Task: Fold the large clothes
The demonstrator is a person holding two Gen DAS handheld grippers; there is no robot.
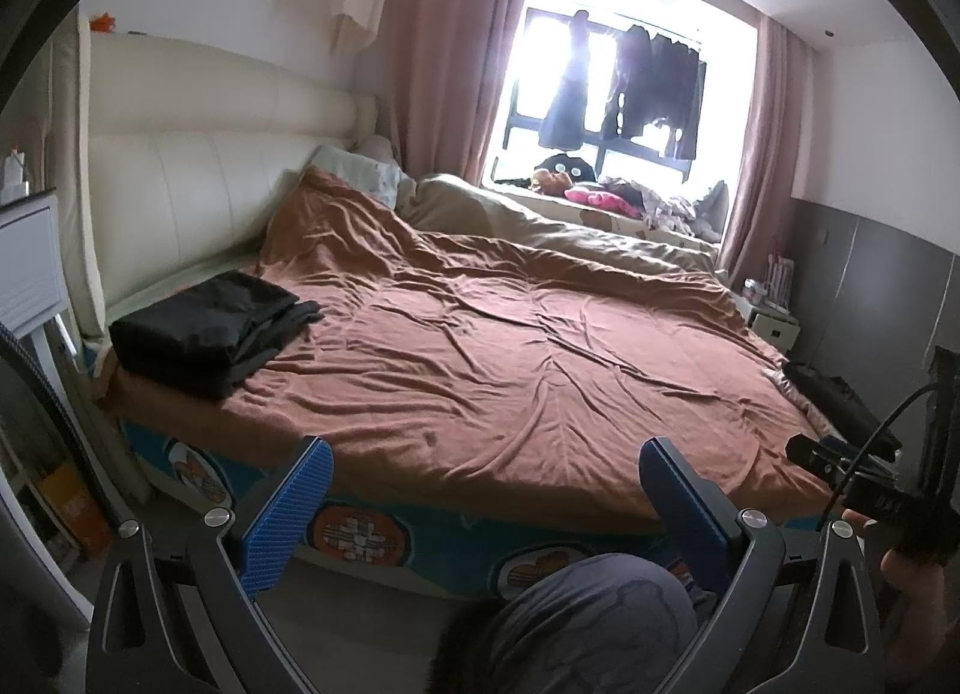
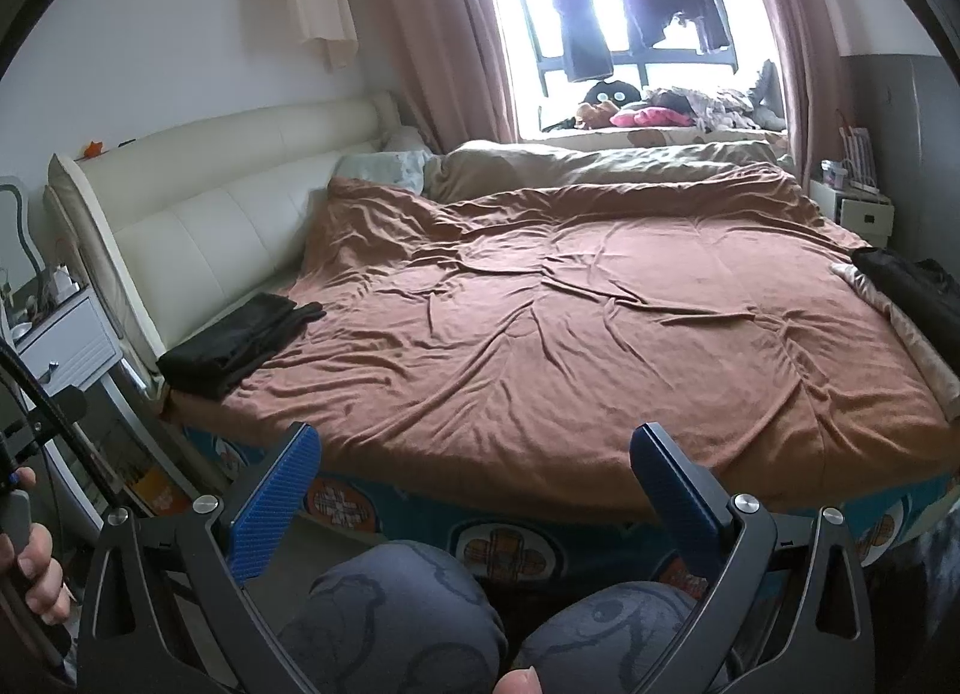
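Left tool (image 1: 486, 490) and right tool (image 2: 474, 478) both spread wide, blue pads holding nothing, hanging short of the near edge of the bed with its rumpled rust-brown cover (image 2: 570, 334), above the person's knees. Folded black garment stack (image 1: 210, 328) sits at the bed's near-left corner by the cream headboard (image 1: 198, 196). Dark crumpled garment (image 2: 912, 286) lies at the right edge: likely soft, limp, light; pinch at a hem or corner.
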